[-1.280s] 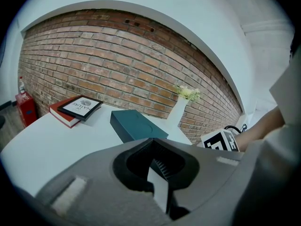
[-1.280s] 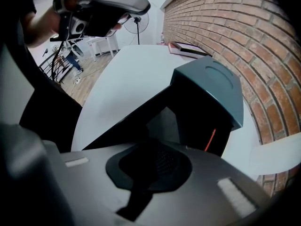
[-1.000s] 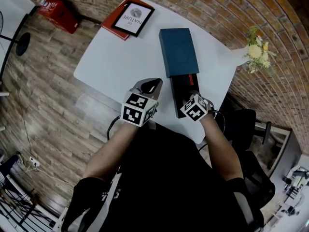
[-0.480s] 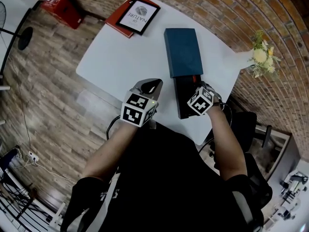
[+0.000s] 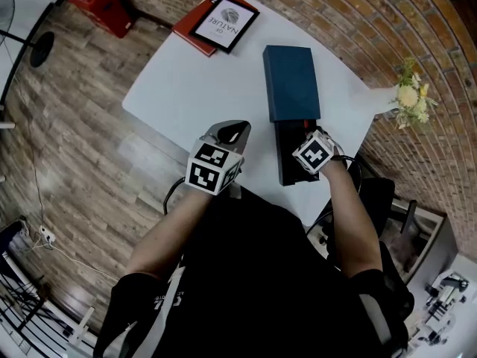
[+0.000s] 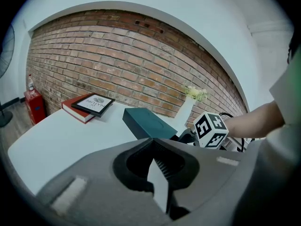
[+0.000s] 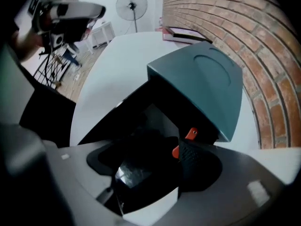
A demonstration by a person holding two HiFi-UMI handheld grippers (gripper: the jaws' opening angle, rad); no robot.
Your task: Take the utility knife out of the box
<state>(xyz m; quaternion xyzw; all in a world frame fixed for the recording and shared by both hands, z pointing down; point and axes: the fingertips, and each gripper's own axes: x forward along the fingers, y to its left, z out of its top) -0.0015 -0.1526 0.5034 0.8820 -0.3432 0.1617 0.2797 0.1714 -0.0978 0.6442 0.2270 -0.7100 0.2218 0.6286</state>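
Red book point(image 5: 192, 36) and vase of flowers point(image 5: 412, 95) on white table point(image 5: 186, 103)

A brick wall point(image 5: 358, 6); wood-plank floor point(image 5: 82, 155); white table point(image 5: 186, 88).

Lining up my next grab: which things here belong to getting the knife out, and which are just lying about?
For the job: teal box sleeve; black tray slid out of it; orange-red part in the tray, probably the knife; right gripper above the tray, jaws just been opening, gripping nothing.
Lying about: books; flower vase; red extinguisher on the floor; left gripper, shut.
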